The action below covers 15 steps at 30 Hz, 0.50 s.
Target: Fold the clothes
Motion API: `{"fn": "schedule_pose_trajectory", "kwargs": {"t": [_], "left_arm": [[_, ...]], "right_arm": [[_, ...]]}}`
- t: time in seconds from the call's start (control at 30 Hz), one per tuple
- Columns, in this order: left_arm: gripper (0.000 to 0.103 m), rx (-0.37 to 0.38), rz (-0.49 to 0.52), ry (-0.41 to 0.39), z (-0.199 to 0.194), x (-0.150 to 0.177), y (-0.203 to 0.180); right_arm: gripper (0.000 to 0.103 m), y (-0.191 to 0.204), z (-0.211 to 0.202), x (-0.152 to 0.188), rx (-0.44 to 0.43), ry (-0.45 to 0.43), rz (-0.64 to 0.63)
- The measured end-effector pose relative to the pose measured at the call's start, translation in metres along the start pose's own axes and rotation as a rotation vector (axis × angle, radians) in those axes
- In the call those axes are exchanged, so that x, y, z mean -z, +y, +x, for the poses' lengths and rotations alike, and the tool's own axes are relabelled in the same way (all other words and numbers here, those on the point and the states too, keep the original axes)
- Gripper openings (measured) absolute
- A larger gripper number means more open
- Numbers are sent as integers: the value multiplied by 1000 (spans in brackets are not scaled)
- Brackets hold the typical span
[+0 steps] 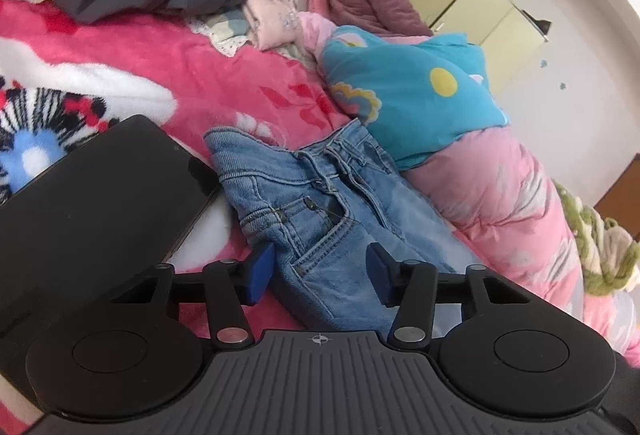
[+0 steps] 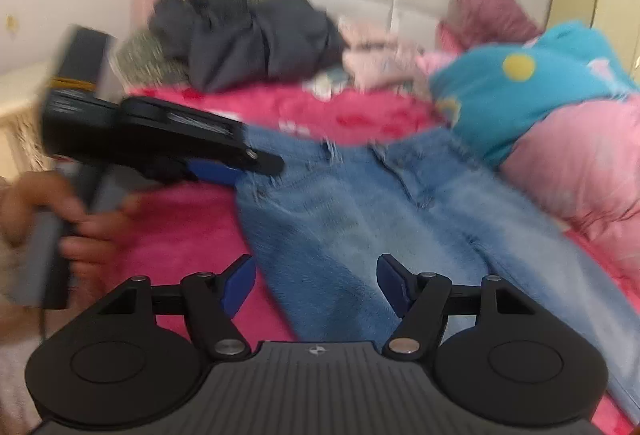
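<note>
Pale blue denim jeans (image 1: 320,203) spread flat on bright pink fleece blanket (image 1: 168,63), waistband toward the headboard, beside a pink and turquoise quilt (image 1: 420,95). Left gripper (image 1: 320,271) spread, blue pads straddling the jeans' pocket edge, apparently not pinching. Right gripper (image 2: 316,285) spread above a trouser leg; view blurred.
</note>
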<state>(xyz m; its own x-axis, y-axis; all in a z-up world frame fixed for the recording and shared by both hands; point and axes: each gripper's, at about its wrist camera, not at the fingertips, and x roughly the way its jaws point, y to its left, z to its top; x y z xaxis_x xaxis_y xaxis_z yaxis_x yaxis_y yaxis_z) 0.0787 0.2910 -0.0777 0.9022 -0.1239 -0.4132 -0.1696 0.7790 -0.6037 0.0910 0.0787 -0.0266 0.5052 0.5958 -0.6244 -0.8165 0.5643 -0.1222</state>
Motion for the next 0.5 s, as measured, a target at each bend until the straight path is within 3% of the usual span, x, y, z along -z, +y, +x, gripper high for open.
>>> {"fn": "schedule_pose_trajectory", "kwargs": {"t": [0.17,0.33,0.4,0.5], "left_arm": [[47,21,13,-4,0,1,5],[46,30,16,-12,-2,2,6],[46,29,23,-16,-3,2,5],[46,27,32,-21,-3,3,4]], "right_arm": [[57,-27,31,4,-69,129,139],[22,-34,8,8,-130,155,259],[14,-33,-2,10,-167,156,303],[10,-17,-22,17,-196,133,321]]}}
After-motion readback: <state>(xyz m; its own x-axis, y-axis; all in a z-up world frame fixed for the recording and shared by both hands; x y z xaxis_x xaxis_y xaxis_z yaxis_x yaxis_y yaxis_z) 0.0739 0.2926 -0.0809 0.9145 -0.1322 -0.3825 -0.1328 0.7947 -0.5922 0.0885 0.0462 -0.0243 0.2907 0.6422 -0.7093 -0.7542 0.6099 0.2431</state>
